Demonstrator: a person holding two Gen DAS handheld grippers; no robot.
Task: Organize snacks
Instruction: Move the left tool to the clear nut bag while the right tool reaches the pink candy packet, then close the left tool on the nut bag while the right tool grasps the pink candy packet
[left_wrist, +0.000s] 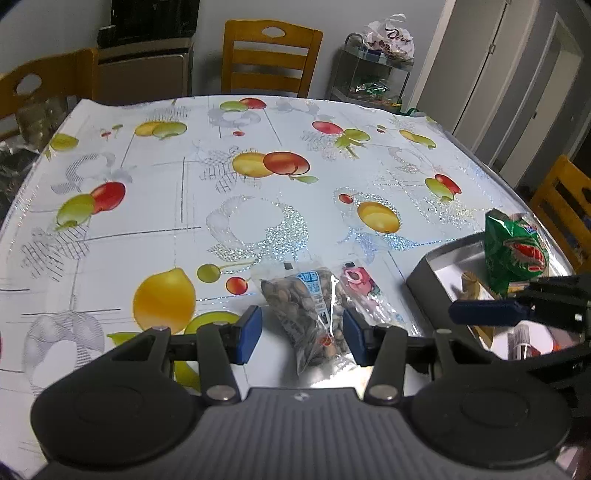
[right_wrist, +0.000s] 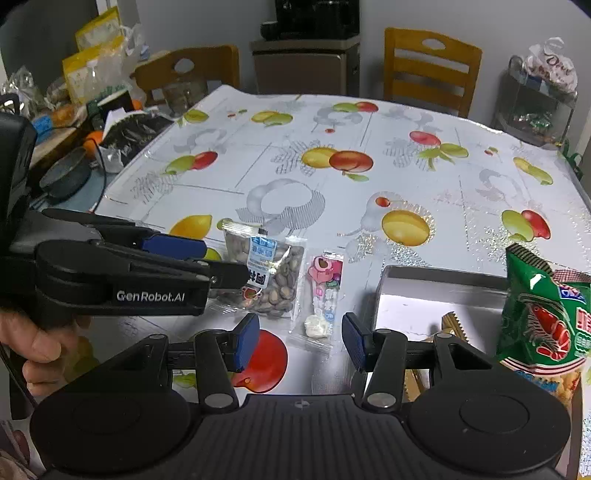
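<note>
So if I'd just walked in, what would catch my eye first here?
Probably the tablecloth, bright with printed fruit. Then the snacks near its front edge: a clear bag of seeds lying flat with a small pink candy packet beside it, and to the right an open box with a green shrimp-chip bag standing in it. Last, the left gripper, open around the seed bag, and the right gripper, open above the table.

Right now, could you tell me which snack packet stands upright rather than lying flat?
The green shrimp bag, propped in the box; the other two lie flat.
</note>
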